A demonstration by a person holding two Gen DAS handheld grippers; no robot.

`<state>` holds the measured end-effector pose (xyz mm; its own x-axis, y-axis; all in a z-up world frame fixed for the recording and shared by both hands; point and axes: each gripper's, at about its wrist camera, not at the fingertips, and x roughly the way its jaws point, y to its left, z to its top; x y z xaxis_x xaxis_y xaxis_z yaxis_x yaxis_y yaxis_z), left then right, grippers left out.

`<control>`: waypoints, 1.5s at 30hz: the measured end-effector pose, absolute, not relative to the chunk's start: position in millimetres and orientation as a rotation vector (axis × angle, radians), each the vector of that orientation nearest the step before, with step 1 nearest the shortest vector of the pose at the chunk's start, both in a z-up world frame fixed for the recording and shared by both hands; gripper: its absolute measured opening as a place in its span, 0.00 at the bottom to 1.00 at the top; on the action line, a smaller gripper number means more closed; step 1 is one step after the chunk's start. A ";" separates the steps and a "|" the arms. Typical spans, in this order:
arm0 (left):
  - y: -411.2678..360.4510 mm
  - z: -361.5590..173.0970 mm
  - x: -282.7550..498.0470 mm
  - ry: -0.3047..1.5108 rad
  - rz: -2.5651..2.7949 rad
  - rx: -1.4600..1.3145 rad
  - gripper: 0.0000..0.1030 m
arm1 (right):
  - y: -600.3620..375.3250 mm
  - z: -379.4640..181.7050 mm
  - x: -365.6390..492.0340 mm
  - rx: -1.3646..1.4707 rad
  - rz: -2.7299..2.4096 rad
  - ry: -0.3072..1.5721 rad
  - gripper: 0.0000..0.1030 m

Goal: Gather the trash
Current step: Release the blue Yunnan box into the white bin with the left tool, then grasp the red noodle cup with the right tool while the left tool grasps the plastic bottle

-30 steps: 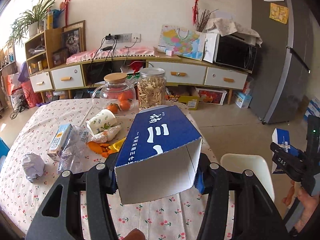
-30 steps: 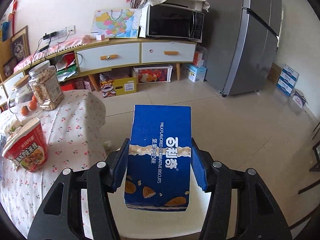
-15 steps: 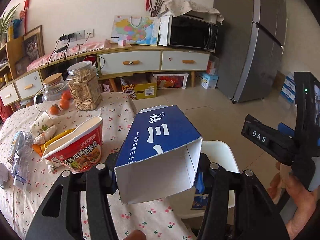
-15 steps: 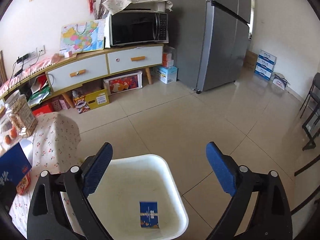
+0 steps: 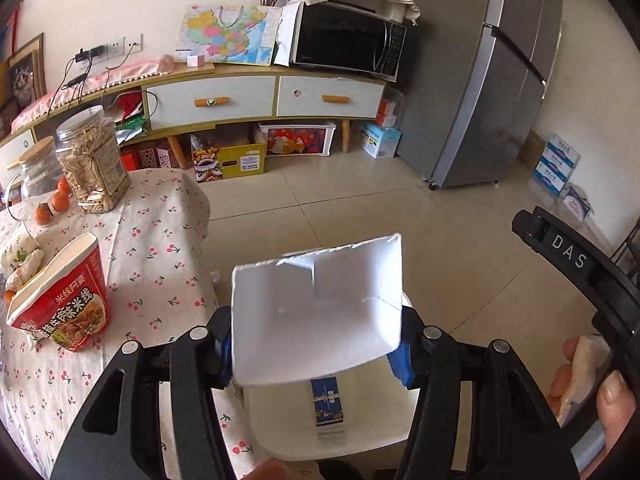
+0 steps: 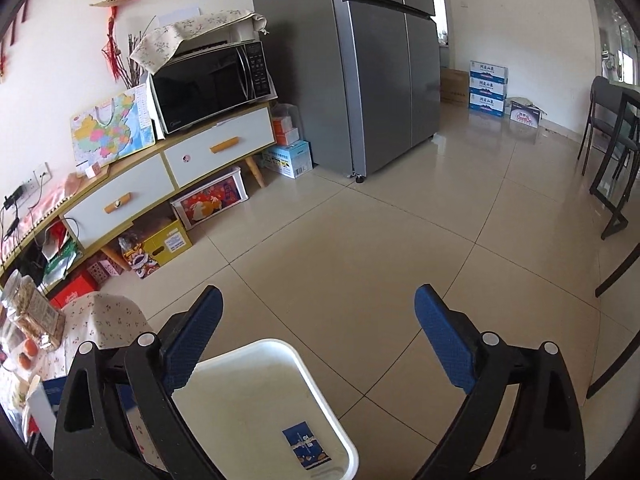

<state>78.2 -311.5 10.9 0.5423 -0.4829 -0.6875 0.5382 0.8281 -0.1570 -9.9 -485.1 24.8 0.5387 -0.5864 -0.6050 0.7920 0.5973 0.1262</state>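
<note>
My left gripper (image 5: 316,340) is shut on an open blue-and-white carton (image 5: 320,308), its white inside facing me, held over the white trash bin (image 5: 360,436) beside the table. A blue biscuit box (image 5: 327,400) lies inside the bin; it also shows in the right wrist view (image 6: 306,446). My right gripper (image 6: 316,336) is open and empty above the bin's (image 6: 256,356) far rim. A red instant-noodle tub (image 5: 60,304) lies tilted on the cherry-print table (image 5: 160,240).
A jar of snacks (image 5: 94,164), a glass jar and oranges (image 5: 52,204) stand at the table's far end. A sideboard (image 5: 256,96) with a microwave (image 5: 344,40) and a grey fridge (image 5: 488,72) line the wall. Dark chairs (image 6: 612,152) stand at the right.
My right gripper opened and the blue biscuit box dropped into the bin. My left gripper swung right from the table with its carton and now holds it over the bin, tipped downward.
</note>
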 end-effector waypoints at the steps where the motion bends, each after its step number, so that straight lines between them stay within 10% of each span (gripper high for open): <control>1: -312.5 10.5 80.0 0.803 -0.611 0.073 0.62 | -485.3 24.6 -10.1 0.418 -0.851 0.548 0.91; 45: -81.3 11.8 101.9 0.761 -0.090 0.093 0.78 | -262.2 21.7 70.6 0.031 -0.395 0.599 0.93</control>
<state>101.9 -81.3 11.8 0.7210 -0.0476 -0.6913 0.1147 0.9921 0.0512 70.6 -262.2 21.7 0.7534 -0.3529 -0.5548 0.3707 0.9249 -0.0850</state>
